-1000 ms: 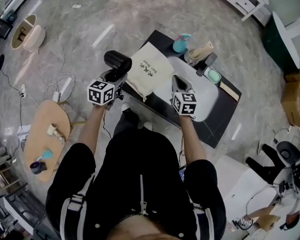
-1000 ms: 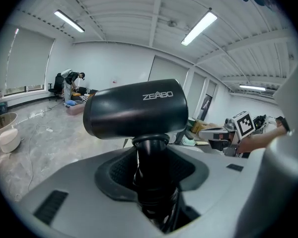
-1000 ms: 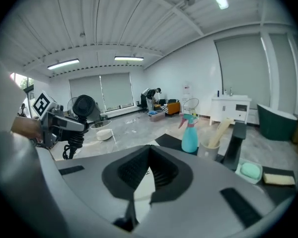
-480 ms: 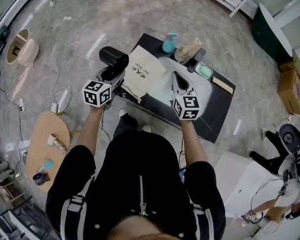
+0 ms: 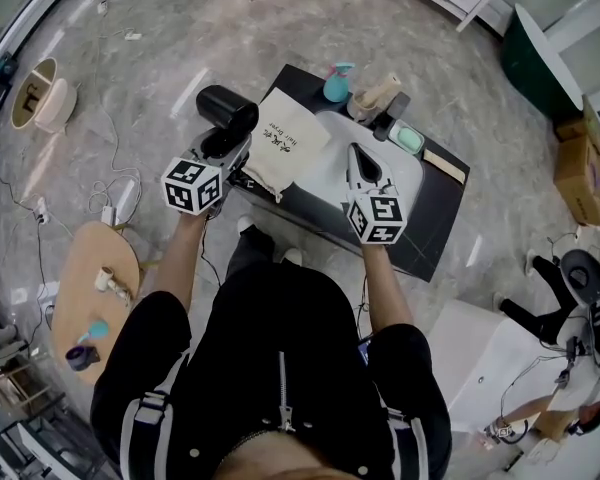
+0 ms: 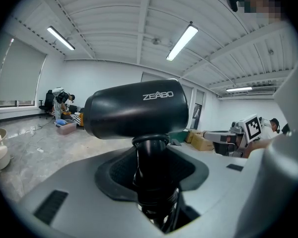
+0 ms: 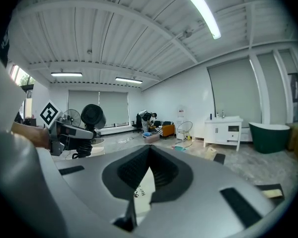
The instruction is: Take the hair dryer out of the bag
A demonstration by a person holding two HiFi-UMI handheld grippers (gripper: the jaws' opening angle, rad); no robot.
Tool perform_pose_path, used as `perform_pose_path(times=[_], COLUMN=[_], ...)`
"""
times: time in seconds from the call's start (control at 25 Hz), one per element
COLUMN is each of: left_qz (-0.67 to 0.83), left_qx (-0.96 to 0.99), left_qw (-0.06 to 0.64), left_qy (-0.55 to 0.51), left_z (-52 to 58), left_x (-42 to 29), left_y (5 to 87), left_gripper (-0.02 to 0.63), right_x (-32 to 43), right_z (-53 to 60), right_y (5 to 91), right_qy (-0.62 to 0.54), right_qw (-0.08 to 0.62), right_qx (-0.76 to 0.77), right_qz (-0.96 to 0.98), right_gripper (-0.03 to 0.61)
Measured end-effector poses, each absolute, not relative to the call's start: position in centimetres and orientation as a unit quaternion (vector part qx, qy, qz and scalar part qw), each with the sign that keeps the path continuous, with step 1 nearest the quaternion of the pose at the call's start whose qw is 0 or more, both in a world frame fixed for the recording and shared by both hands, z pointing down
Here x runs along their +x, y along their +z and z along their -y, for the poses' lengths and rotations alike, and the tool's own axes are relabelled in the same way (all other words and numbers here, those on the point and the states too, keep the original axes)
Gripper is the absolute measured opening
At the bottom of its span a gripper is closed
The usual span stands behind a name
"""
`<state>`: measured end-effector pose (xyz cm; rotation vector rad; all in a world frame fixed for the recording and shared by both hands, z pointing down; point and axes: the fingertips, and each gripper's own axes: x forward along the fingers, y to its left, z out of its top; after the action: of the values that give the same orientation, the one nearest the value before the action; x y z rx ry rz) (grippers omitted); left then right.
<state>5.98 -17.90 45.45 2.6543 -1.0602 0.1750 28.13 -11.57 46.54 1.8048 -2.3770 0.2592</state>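
Observation:
The black hair dryer [image 5: 225, 108] is out of the bag, and my left gripper [image 5: 225, 146] is shut on its handle just off the table's left corner. In the left gripper view the dryer's barrel [image 6: 136, 114] lies crosswise above the jaws, with the handle squeezed between them at my left gripper [image 6: 151, 167]. The cream cloth bag [image 5: 288, 143] with dark print lies over the table's left corner. My right gripper [image 5: 355, 153] is shut beside its right edge. In the right gripper view the bag [image 7: 144, 192] shows as a strip pinched in my right gripper [image 7: 149, 152].
On the black low table [image 5: 430, 228] stand a white tray [image 5: 410, 183], a teal bottle [image 5: 337, 85], a tan item [image 5: 375, 96] and a mint case [image 5: 406, 140]. A wooden side table [image 5: 95, 268] stands at left, with cables on the floor.
Both grippers have risen a little towards the camera. The hair dryer went up with the left one, and the bag stays between the two.

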Motion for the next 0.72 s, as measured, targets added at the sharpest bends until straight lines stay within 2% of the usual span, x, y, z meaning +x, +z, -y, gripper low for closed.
perform_pose_path(times=[0.72], left_qz=[0.36], left_qx=[0.918], left_qw=[0.156], left_qy=[0.063], left_z=[17.1], left_x=[6.5], left_y=[47.1], left_gripper=[0.19], right_x=[28.3], right_z=[10.9], right_y=[47.3], right_qy=[0.083], right_qw=[0.076], right_qx=[0.606], right_qz=[0.788], right_gripper=[0.008])
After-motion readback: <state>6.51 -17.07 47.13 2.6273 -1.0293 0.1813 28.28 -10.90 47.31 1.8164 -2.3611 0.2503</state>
